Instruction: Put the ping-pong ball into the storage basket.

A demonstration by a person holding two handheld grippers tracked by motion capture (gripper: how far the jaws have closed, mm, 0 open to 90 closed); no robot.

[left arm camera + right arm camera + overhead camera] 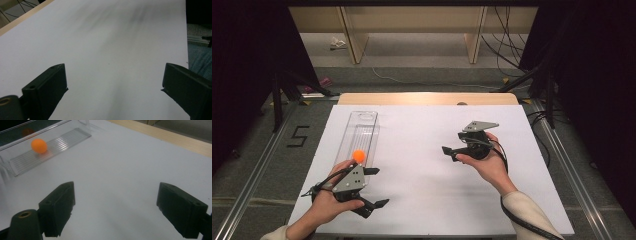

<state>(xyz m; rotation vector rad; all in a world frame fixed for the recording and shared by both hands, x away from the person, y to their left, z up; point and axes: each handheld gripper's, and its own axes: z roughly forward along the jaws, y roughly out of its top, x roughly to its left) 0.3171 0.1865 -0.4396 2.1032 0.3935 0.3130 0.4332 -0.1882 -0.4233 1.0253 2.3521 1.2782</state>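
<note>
Nearest the high camera, the left tool sits in the person's left hand at the near-left part of the counter, its jaws spread wide with nothing between them; the left gripper view shows just bare white surface beyond them, somewhat blurred. Just past this tool lies a clear plastic tray, long and narrow, running away from the person. An orange ball rests on the tray's ribbed floor near its close end, apparently free of both tools. Well to the right, the right hand holds the right tool, jaws likewise spread and empty, aimed toward the tray.
</note>
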